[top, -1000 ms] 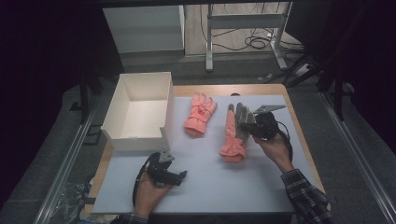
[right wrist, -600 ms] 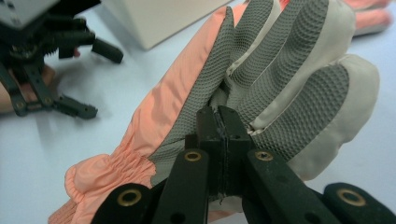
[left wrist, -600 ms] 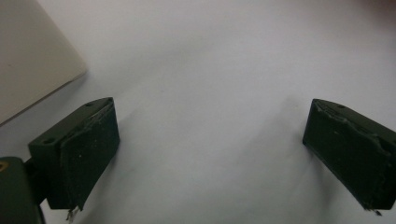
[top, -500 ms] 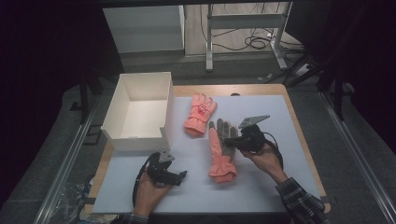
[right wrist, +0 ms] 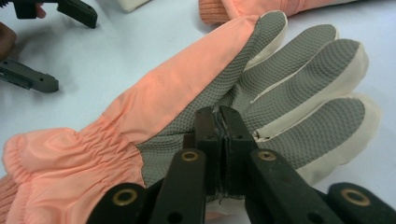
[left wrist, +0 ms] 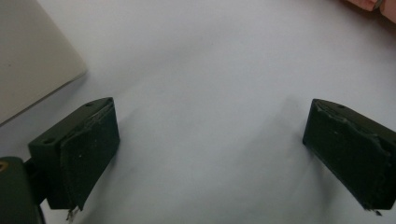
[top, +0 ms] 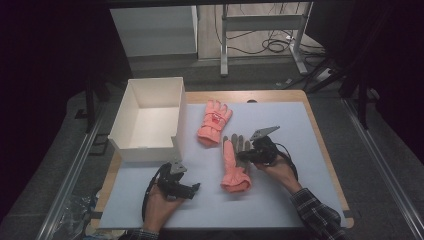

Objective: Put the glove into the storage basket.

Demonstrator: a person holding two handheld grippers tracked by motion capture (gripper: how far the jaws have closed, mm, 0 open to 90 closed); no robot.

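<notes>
High view has my right gripper (top: pixel 246 153) on the near glove (top: pixel 234 165) mid-mat, jaws pinched tight on its grey grip palm, so I reckon I'm mid-carry and the next move wants a clean lift toward the white box (top: pixel 150 120) or onto the 2nd glove (top: pixel 213 121) lying just beyond it. My left gripper (top: pixel 187 188) sits spread and empty on the mat near the box. That near glove is salmon with a ribbed cuff, textured grey fingers, cream edging; soft, so it'll likely sag.
</notes>
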